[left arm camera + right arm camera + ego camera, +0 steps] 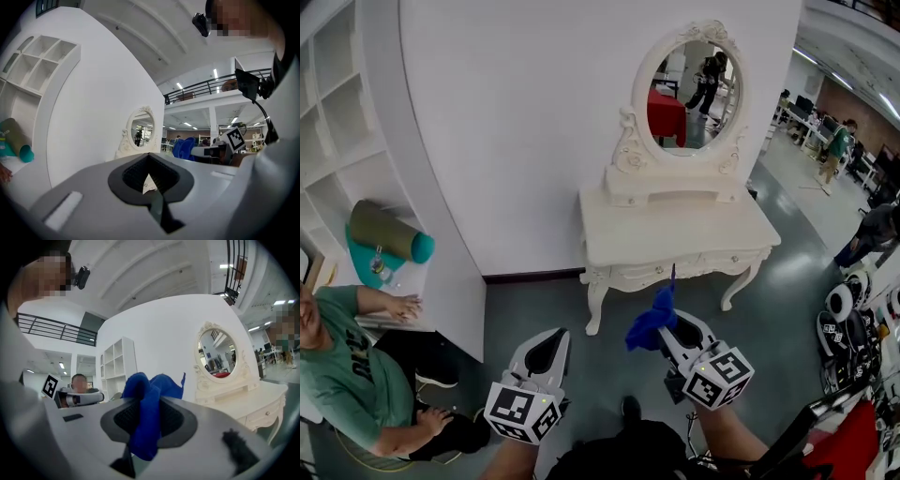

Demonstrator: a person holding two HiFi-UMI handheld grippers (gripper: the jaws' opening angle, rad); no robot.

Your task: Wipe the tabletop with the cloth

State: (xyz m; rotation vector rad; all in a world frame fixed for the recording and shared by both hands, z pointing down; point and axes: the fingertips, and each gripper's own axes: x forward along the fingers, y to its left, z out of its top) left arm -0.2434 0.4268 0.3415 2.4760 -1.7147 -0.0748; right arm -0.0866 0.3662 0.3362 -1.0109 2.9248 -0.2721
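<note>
The white dressing table (675,225) with an oval mirror (689,89) stands against the white wall ahead, its top bare. My right gripper (673,325) is shut on a blue cloth (652,321), which bunches up out of its jaws; both hang in the air short of the table's front edge. In the right gripper view the cloth (149,397) fills the gap between the pads, and the table (255,397) lies to the right. My left gripper (553,337) hovers over the floor left of the table, shut, with nothing in it (149,161).
A person in a green shirt (342,375) sits at the lower left beside a white shelf unit (356,141) holding a rolled olive and teal mat (389,234). Gear with square markers (848,323) lies at the right edge. Grey floor (534,300) separates me from the table.
</note>
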